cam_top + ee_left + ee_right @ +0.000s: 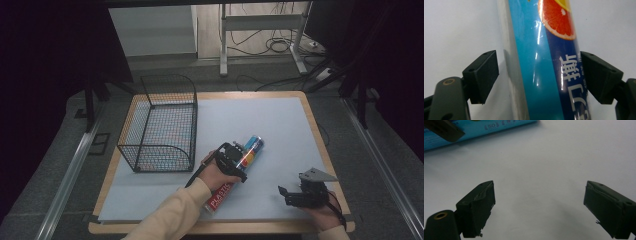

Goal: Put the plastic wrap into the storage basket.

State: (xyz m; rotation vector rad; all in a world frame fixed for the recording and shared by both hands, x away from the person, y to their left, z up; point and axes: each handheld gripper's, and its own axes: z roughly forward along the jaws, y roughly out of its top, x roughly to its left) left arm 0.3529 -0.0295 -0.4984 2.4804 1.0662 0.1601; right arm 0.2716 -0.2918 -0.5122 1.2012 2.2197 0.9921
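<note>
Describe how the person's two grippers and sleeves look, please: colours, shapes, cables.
Both grippers, the left gripper and the right gripper, are black, each with two blocky, angular jaws; a brass-coloured ring sits at the base of one jaw in each gripper view. The right gripper carries a grey three-cornered plate on top. A black cable trails from the left one. The sleeves are cream-coloured.

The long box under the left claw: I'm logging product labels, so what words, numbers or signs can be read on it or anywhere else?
"PLASTIC", white on red, at the near end of the long box, in the high view.
"撕" above a "刀"-like character, white on dark blue, on the box in the left claw view.
"50" in a small frame, on the box's light-blue side in the right claw view; the print beside it is too blurred.
</note>
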